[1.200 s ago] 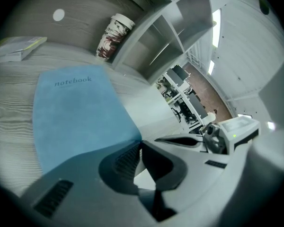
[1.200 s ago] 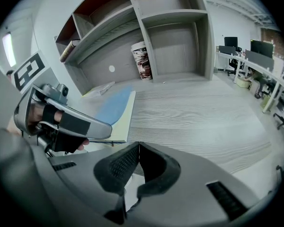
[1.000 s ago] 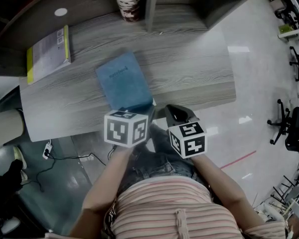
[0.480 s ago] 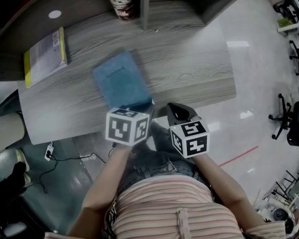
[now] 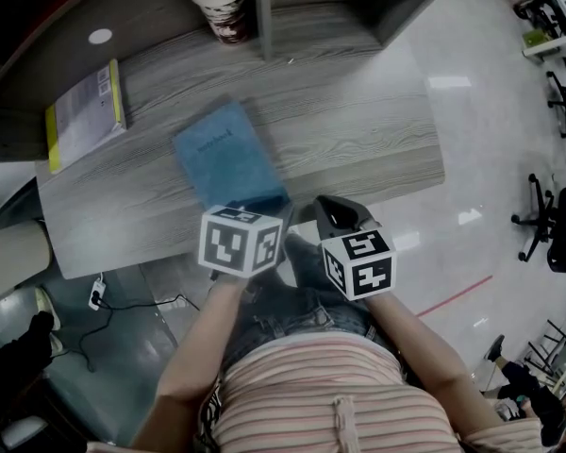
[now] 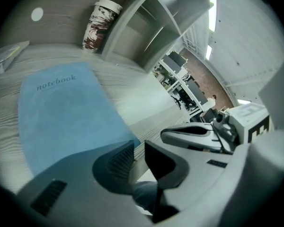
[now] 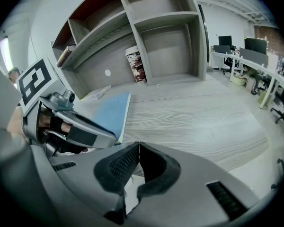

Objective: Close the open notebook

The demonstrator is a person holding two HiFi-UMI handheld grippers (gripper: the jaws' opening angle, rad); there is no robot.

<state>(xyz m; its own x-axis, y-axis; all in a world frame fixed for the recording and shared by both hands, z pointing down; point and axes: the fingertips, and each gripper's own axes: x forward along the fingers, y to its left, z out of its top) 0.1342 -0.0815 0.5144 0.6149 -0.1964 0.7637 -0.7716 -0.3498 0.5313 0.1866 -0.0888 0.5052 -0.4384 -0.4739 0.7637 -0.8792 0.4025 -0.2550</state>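
Note:
The blue notebook (image 5: 228, 154) lies closed and flat on the grey wood desk (image 5: 358, 111), cover up, its near end close to the front edge. The left gripper view shows the cover's word "notebook" (image 6: 61, 112). Both grippers hang side by side just off the desk's front edge, in front of the person's body. My left gripper (image 6: 138, 148) points at the notebook's near right corner without touching it, a narrow gap between its jaws. My right gripper (image 7: 138, 145) is shut on nothing, right of the notebook (image 7: 109, 110), and its dark jaws (image 5: 332, 210) show beside the marker cube.
A paper cup (image 5: 220, 3) stands at the desk's back beside a shelf divider (image 5: 262, 12). A yellow-edged booklet (image 5: 83, 111) lies at the far left. Cables (image 5: 123, 295) run on the floor under the desk; office chairs (image 5: 547, 234) stand to the right.
The head camera has shifted a little, so the desk sits slightly higher in view. The notebook and both grippers stay where they were.

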